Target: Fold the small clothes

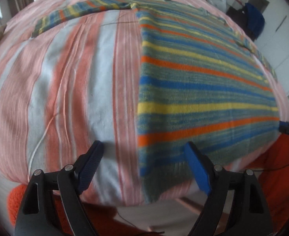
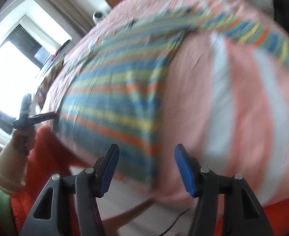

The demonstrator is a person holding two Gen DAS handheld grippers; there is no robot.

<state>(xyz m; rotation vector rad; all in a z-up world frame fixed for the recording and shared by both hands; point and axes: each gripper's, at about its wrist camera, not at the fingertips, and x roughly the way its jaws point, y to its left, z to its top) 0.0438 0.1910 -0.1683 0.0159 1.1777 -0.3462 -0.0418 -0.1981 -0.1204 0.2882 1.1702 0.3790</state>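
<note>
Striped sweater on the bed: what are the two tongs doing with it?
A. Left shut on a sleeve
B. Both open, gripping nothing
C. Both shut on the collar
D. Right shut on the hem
B: the left tongs and right tongs both stand open over the flat striped sweater, with nothing between their fingers.

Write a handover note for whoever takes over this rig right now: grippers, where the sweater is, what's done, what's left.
Left gripper: open, empty, near the sweater's hem corner at the bed's front edge.
Right gripper: open, empty, near the opposite hem corner; this view is blurred.
Striped sweater: laid out flat on the pink striped bedsheet, both sleeves spread outward, one sleeve stretching out to the left.
Done: sweater spread out.
Left: no fold visible yet; sleeves and body remain to be folded.
</note>
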